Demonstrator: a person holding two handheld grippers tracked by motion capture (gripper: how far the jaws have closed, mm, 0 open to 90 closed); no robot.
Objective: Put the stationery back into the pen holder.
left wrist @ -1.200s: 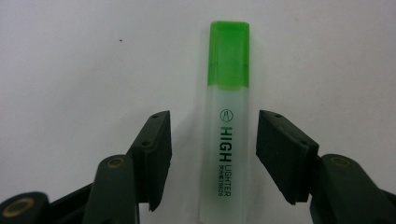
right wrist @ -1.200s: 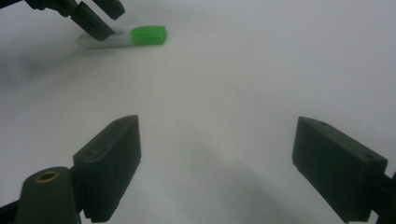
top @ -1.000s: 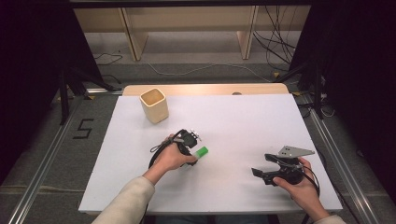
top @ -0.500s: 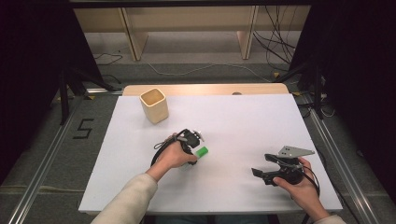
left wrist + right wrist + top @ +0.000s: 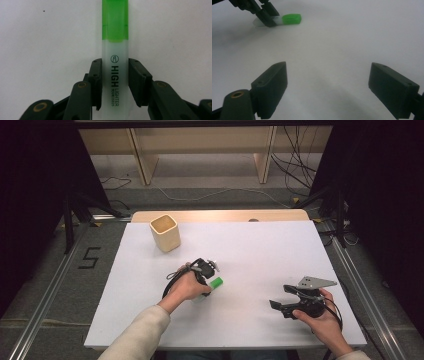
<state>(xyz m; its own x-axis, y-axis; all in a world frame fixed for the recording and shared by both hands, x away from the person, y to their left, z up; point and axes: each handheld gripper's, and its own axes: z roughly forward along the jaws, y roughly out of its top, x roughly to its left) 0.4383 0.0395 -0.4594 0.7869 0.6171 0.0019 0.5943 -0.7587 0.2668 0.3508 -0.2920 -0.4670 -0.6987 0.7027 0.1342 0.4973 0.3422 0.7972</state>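
From the high view I see the white surface with a pale wooden cup standing upright near its far left part. My left gripper sits near the middle of the surface, the left hand wrapped around it, and the green cap of a highlighter pokes out just beside that hand toward the right. My right gripper is well apart from it, near the front right of the surface, held in the right hand with the grey three-cornered plate on top. In the left gripper view the left gripper has its fingers closed in against both sides of the highlighter, pressing on its translucent white barrel right where the printed lettering runs; the green cap points away from the camera and the pen lies along the white surface. In the right gripper view the right gripper has its fingers spread wide with nothing between them but bare surface. Farther off, at the upper left, I see the left gripper on the highlighter, whose green cap sticks out to the right and rests on the surface.
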